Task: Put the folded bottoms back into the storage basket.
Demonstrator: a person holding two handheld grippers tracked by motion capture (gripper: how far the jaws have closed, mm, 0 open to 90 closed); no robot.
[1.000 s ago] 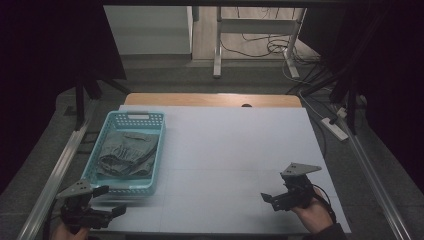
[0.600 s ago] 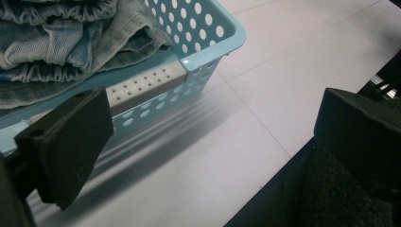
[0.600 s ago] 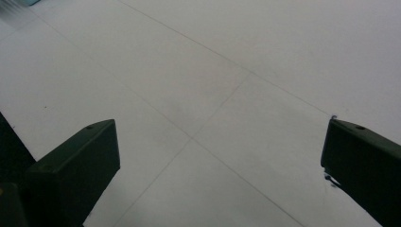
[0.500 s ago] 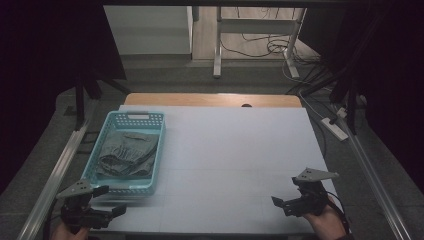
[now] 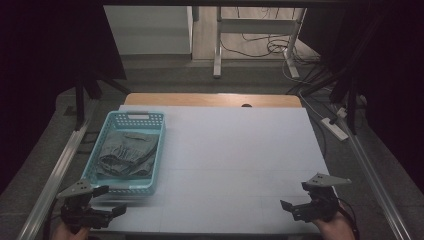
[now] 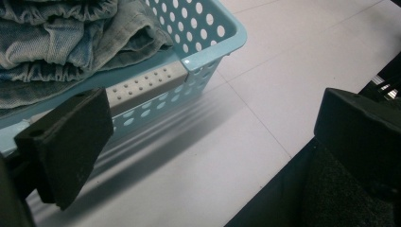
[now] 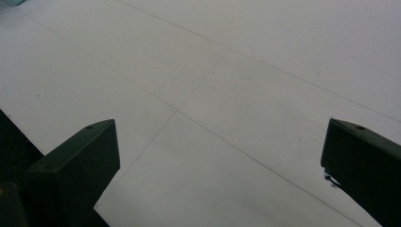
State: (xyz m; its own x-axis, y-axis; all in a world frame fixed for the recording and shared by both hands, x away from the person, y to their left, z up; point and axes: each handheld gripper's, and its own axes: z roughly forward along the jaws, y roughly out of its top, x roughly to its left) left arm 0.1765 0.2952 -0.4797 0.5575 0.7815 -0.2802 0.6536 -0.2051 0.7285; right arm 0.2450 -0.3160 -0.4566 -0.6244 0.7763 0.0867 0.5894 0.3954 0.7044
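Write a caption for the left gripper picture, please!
Open left gripper near a blue basket of folded jeans on a white table.

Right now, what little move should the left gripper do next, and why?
Probably lift the left gripper forward over the near rim of the blue basket, toward the folded jeans. Its jaws stand open and empty just short of that rim, and the jeans lie inside, untouched. The right gripper waits open over bare table.
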